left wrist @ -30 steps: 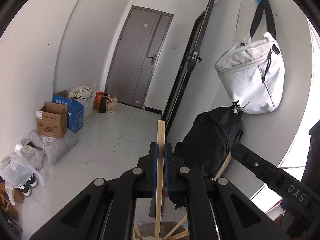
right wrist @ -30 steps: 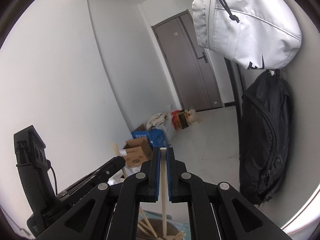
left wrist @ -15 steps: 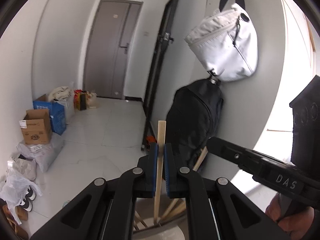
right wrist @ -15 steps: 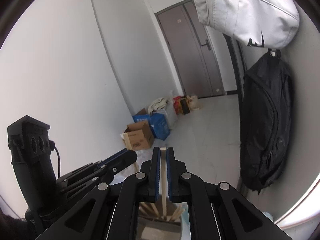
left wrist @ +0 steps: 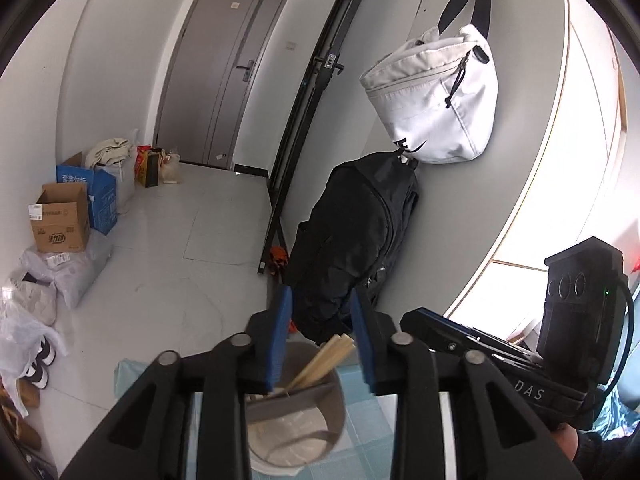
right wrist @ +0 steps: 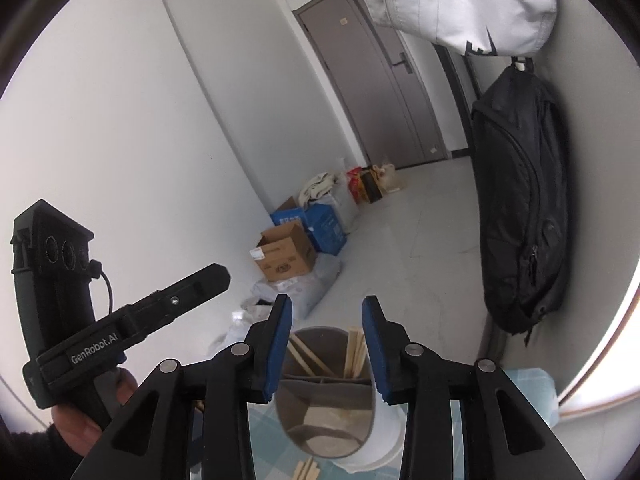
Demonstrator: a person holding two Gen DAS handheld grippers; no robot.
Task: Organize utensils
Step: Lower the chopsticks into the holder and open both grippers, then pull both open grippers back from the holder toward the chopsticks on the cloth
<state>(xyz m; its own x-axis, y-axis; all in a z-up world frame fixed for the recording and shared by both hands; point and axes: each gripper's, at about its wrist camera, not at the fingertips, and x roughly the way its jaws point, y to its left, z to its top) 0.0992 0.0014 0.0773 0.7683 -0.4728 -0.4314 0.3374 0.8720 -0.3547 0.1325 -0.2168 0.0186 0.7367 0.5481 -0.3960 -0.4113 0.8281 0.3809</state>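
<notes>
A grey round holder (left wrist: 339,408) (right wrist: 316,330) with an inner divider stands on a light blue checked cloth (left wrist: 362,424) just below both grippers. Several wooden chopsticks (left wrist: 326,358) (right wrist: 355,354) lean in its far compartment. My left gripper (left wrist: 320,294) hangs above the holder with its jaws opening and nothing between the blue pads. My right gripper (right wrist: 327,301) is also above the holder, jaws opening and bare. Each gripper shows side-on in the other's view: the right gripper (left wrist: 416,320) and the left gripper (right wrist: 218,276).
A black backpack (left wrist: 360,232) and a white bag (left wrist: 436,108) hang on the wall to the right. Cardboard boxes (left wrist: 60,220), bags and shoes line the floor at left. A few loose chopsticks (right wrist: 308,470) lie on the cloth by the holder.
Both grippers held a chopstick upright over the holder; both have opened. The chopsticks have left the pads and now lean in the holder. Both views tipped down a little.
</notes>
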